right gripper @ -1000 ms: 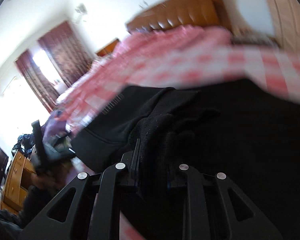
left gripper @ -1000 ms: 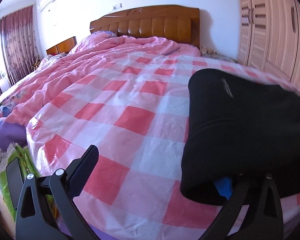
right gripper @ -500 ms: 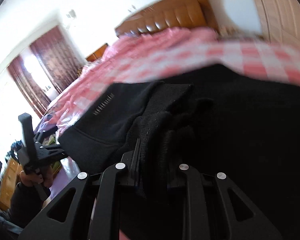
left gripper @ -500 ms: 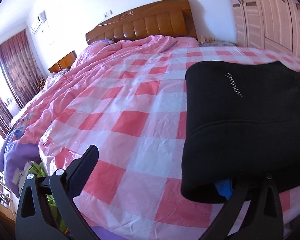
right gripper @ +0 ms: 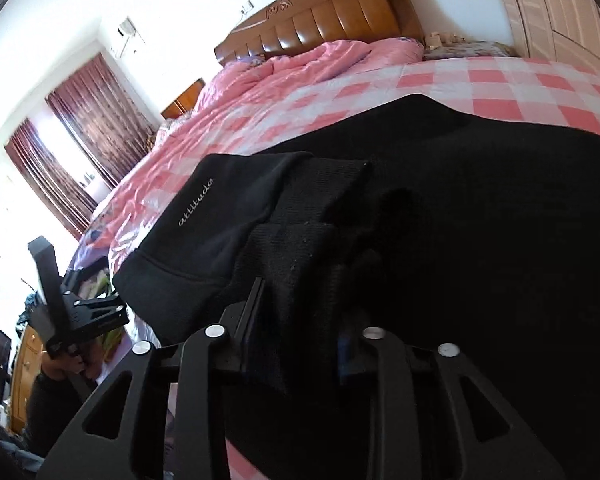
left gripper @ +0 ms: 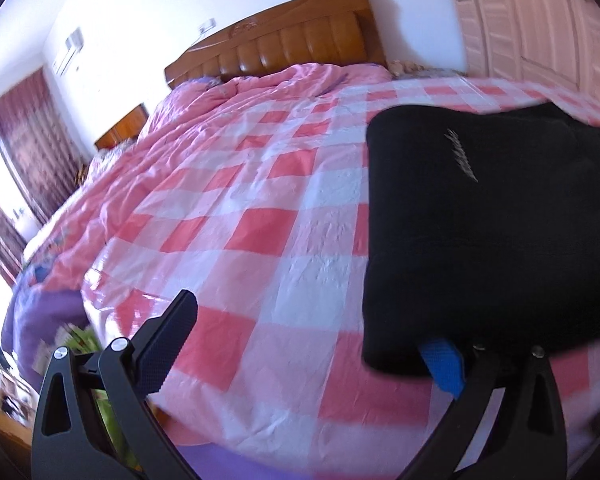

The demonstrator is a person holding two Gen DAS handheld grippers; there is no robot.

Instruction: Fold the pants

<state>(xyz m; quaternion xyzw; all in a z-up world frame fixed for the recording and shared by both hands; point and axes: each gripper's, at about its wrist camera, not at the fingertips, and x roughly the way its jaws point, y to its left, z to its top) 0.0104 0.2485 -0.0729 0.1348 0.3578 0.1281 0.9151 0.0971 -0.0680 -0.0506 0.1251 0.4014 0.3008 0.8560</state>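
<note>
Right wrist view: the right tool (right gripper: 300, 312), jaws just opening, straddles folded black fabric pants (right gripper: 440, 208) near the checked bed's (right gripper: 500, 80) edge; left tool (left gripper: 312, 340) gapes empty.

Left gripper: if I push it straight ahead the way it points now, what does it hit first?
Probably the checked bedspread: the left gripper is open and angled down at bare cover. The black pants drape over its right finger, off to the side.
</note>
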